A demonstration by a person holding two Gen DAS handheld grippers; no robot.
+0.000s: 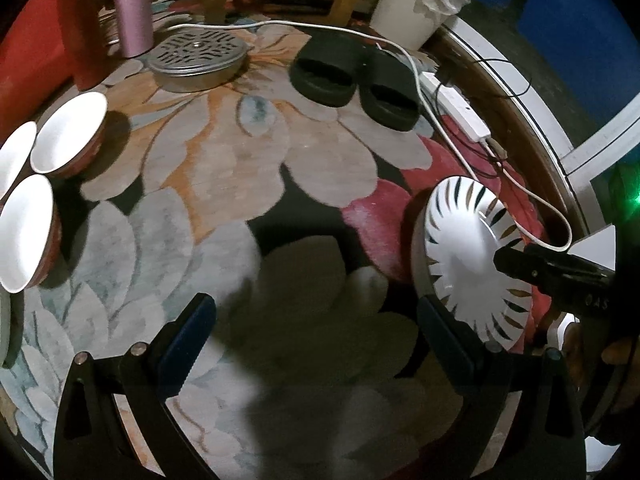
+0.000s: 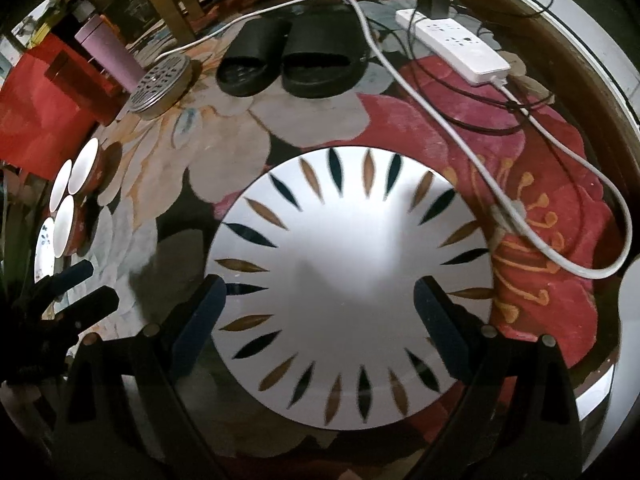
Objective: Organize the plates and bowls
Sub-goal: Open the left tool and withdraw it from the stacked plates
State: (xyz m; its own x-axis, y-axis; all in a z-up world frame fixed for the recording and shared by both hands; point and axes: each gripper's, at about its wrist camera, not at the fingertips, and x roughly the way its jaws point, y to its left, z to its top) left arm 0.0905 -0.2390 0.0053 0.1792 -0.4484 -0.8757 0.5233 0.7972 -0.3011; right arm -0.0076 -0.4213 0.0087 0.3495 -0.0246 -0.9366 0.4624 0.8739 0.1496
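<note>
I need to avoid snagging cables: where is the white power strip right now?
The white power strip lies at the upper right of the right wrist view, on the floral rug's far edge, right of the black slippers.

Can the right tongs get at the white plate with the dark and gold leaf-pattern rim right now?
Probably yes. The right tongs are open directly over the white leaf-patterned plate, with nothing between them; the white cable lies beside it.
</note>
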